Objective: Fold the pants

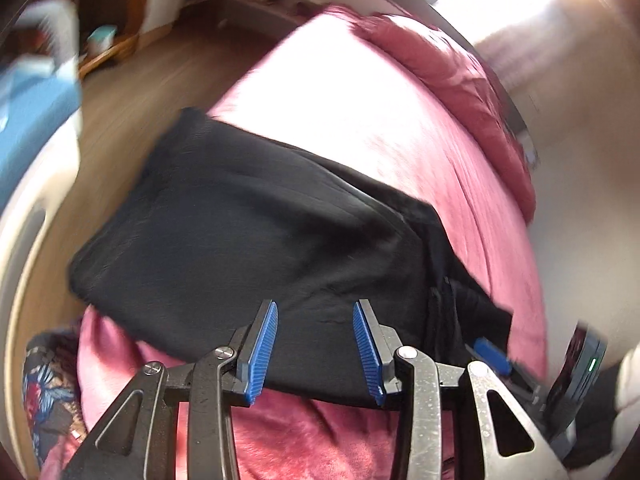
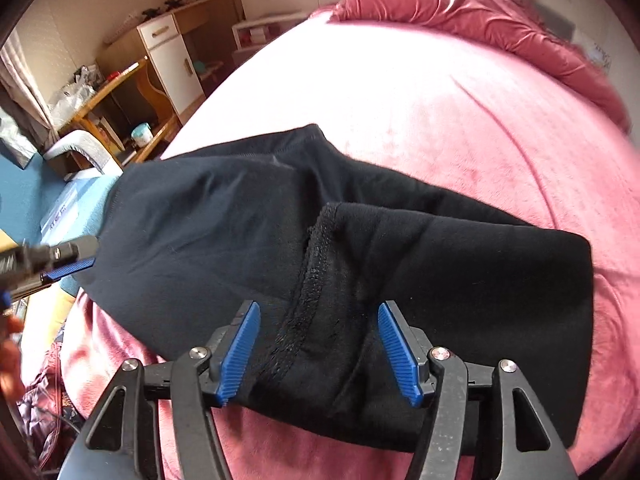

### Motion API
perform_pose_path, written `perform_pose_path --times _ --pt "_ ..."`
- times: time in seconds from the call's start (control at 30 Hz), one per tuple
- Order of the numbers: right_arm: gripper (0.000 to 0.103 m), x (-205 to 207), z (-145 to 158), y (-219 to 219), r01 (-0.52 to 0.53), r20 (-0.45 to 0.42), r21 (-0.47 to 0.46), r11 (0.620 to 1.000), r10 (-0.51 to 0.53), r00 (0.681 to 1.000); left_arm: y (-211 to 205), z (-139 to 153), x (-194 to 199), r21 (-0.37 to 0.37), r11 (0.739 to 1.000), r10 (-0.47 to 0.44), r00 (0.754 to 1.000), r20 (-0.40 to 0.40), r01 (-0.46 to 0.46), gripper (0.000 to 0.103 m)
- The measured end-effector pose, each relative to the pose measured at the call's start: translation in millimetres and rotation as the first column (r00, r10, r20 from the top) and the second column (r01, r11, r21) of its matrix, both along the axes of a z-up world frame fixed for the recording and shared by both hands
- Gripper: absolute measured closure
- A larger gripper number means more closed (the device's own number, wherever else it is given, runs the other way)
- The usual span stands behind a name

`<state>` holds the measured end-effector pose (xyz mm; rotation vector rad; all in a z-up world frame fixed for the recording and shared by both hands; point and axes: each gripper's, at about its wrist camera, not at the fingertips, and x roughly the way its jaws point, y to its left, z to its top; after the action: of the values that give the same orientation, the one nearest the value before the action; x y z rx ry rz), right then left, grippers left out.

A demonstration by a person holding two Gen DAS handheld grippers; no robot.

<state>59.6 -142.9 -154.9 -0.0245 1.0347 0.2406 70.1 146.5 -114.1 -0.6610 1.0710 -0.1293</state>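
Note:
The black pants (image 1: 248, 232) lie folded on the pink bed cover (image 1: 352, 92); they also show in the right wrist view (image 2: 400, 264), with an inside-out seam edge (image 2: 312, 280) on top. My left gripper (image 1: 316, 344) is open, its blue pads over the near edge of the pants, holding nothing. My right gripper (image 2: 320, 352) is open over the near edge by the seam, holding nothing. The right gripper's blue pad (image 1: 492, 354) shows at the left view's right edge, and the left gripper (image 2: 60, 264) shows at the right view's left edge.
The pink cover (image 2: 460, 112) spreads far and right, with a bunched red blanket (image 2: 480, 12) at the head. Left of the bed are a wooden floor (image 1: 168, 68), wooden shelves (image 2: 120, 92), a white cabinet (image 2: 172, 60) and a blue surface (image 2: 24, 192).

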Motion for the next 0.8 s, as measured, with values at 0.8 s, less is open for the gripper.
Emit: perform_pose_path --times 0.8 --pt "0.038 -39 -18 -21 0.022 -0.069 0.078 0.997 -0.017 0.998 129 -88 -32 -0.167 0.894 0.366 0.893 -0.264 -0.416 0.062"
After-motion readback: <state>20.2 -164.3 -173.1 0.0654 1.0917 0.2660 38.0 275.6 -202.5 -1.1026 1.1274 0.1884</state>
